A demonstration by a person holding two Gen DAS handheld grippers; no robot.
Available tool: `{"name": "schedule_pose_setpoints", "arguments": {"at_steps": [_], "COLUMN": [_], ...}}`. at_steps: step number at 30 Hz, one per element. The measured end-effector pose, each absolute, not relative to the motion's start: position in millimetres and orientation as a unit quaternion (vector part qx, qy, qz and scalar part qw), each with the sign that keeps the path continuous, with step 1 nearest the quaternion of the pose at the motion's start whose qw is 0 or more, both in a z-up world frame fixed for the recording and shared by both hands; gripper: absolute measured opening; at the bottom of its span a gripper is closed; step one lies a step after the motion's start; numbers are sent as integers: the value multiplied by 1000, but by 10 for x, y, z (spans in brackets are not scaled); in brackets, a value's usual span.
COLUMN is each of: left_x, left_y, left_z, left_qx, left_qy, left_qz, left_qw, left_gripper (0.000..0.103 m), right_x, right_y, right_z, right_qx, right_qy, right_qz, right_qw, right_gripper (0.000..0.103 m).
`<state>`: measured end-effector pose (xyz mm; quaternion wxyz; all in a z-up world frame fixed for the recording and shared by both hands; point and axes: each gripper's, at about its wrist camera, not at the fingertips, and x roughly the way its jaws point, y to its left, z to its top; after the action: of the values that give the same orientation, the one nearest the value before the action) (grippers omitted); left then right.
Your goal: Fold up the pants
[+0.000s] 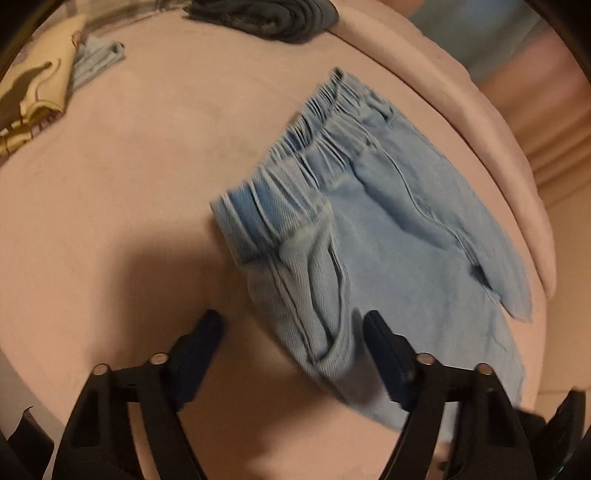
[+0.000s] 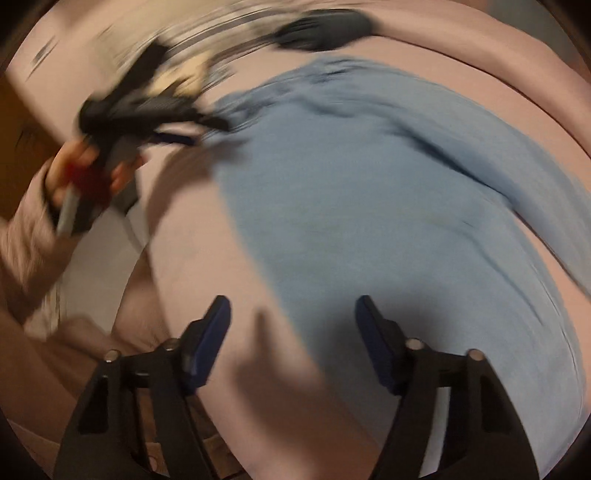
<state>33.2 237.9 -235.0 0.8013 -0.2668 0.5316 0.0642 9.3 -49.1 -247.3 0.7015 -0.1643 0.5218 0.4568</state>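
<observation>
Light blue pants (image 1: 369, 229) lie folded on a pink bed cover (image 1: 129, 184), the elastic waistband toward the far left. My left gripper (image 1: 291, 325) is open just above the near edge of the pants, holding nothing. In the right wrist view the pants (image 2: 351, 206) are blurred and spread across the cover (image 2: 192, 258). My right gripper (image 2: 291, 310) is open over their near edge, empty. The left gripper (image 2: 184, 129) shows there at the upper left, held by a hand, its tips near the waistband.
A dark folded garment (image 1: 266, 16) lies at the far edge of the bed, also in the right wrist view (image 2: 325, 29). A yellow cloth (image 1: 37, 85) and a pale blue folded piece (image 1: 96, 61) lie at the far left. The bed edge (image 1: 524, 155) curves at right.
</observation>
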Motion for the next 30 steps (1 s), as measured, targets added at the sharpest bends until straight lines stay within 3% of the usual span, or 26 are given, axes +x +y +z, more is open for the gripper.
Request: {"name": "schedule_pose_setpoints", "arguments": {"at_steps": [1, 2, 5, 6, 10, 12, 13, 15, 17, 18, 19, 20, 23, 30], "left_x": [356, 360, 358, 337, 141, 183, 224, 234, 180, 158, 139, 136, 312, 1568], "left_y": [2377, 2382, 2402, 2401, 2505, 2532, 2533, 2551, 2584, 2598, 2645, 2680, 2765, 2442], "left_z": [-2320, -2322, -2331, -2321, -2141, -2211, -2299, -2333, -2190, -2122, -1998, -1920, -1690, -1587], "left_qx": [-268, -274, -294, -298, -293, -291, -278, -256, -223, -208, -186, -170, -128, -20], "left_qy": [522, 519, 515, 512, 478, 488, 506, 523, 515, 509, 496, 488, 461, 457], "left_qz": [65, 63, 57, 56, 53, 53, 64, 80, 81, 83, 91, 99, 115, 19], "left_qw": [807, 807, 803, 804, 826, 821, 814, 809, 824, 831, 843, 850, 871, 889], "left_gripper": [56, 38, 26, 25, 19, 21, 26, 45, 71, 75, 77, 77, 77, 77], "right_x": [80, 91, 158, 205, 204, 178, 220, 361, 413, 413, 427, 421, 643, 1914], "right_y": [-397, -348, -273, -280, -371, -405, -431, -453, -469, -485, -534, -586, -749, -954], "right_z": [-2550, -2626, -2687, -2683, -2471, -2432, -2479, -2648, -2677, -2608, -2486, -2395, -2147, -2021], "right_qx": [-186, -200, -216, -208, -181, -180, -167, -140, -119, -114, -103, -93, -73, -129], "right_qy": [526, 529, 517, 520, 516, 511, 520, 554, 572, 572, 560, 551, 525, 473], "right_qz": [458, 453, 440, 436, 439, 447, 447, 429, 429, 439, 460, 474, 481, 381], "right_qw": [692, 689, 702, 704, 713, 712, 708, 700, 689, 684, 681, 681, 698, 784], "right_gripper": [44, 40, 22, 10, 7, 7, 8, 14, 23, 35, 50, 56, 58, 58]}}
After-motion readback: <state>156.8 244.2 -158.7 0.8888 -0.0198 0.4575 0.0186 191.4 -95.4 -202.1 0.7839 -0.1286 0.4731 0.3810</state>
